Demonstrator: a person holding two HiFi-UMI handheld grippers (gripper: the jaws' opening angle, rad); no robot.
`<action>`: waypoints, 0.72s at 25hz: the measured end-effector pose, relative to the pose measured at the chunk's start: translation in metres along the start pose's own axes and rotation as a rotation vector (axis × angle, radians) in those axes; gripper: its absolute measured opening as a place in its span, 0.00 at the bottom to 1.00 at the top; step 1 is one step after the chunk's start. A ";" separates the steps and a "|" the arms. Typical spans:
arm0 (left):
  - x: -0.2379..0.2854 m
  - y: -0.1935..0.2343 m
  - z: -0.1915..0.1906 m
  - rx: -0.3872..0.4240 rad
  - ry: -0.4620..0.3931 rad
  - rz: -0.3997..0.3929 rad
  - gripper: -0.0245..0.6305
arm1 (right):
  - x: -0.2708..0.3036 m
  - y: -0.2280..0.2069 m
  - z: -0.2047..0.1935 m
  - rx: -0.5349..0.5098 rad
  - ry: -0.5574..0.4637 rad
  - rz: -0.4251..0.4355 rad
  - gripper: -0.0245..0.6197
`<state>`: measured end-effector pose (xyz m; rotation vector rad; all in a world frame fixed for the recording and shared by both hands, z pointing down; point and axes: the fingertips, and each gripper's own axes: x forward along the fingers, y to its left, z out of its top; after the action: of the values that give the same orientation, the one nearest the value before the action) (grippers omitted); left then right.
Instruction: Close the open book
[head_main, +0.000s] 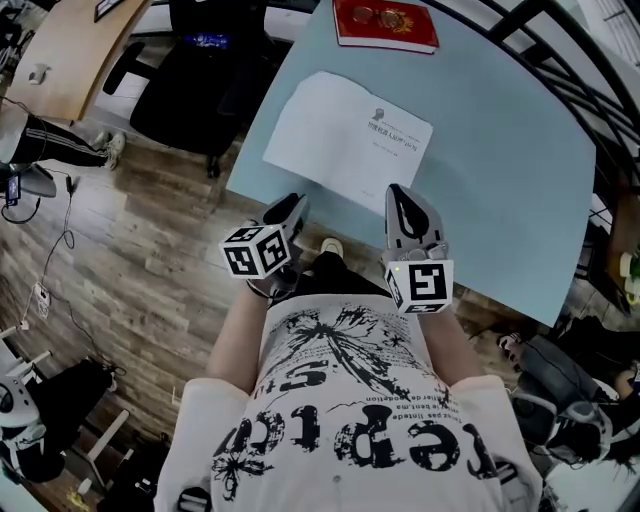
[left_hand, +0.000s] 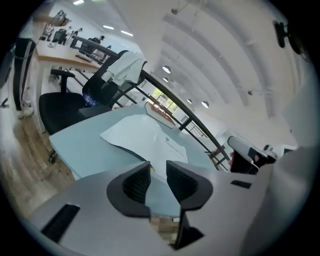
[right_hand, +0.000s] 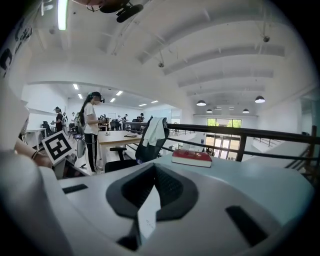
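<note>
A white book (head_main: 345, 135) lies flat in the middle of the pale blue table (head_main: 500, 150), showing a white face with one small line of print. In the left gripper view the book (left_hand: 145, 135) lies just beyond the jaws. My left gripper (head_main: 297, 203) hovers at the table's near edge, by the book's near left side; its jaws (left_hand: 158, 167) stand open with nothing between them. My right gripper (head_main: 398, 195) is over the book's near right edge. Its fingertips (right_hand: 154, 167) meet, and only a thin white wedge of page shows behind them.
A closed red book (head_main: 385, 25) lies at the table's far edge, also seen in the right gripper view (right_hand: 192, 157). A black office chair (head_main: 190, 90) stands off the table's left side. A dark railing (head_main: 570, 60) runs along the right. People stand by desks (right_hand: 92, 125).
</note>
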<state>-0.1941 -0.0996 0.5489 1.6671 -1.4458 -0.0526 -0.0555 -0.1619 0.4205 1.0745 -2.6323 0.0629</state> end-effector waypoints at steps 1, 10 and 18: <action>0.007 0.004 0.001 -0.036 0.000 -0.001 0.19 | 0.005 -0.005 -0.001 -0.002 0.004 0.007 0.05; 0.047 0.035 0.002 -0.303 -0.001 -0.018 0.24 | 0.044 -0.027 -0.020 0.047 0.056 0.029 0.05; 0.065 0.054 0.012 -0.369 0.067 -0.040 0.24 | 0.067 -0.029 -0.029 0.088 0.115 -0.038 0.05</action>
<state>-0.2222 -0.1540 0.6086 1.3815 -1.2645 -0.2673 -0.0734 -0.2243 0.4660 1.1142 -2.5264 0.2270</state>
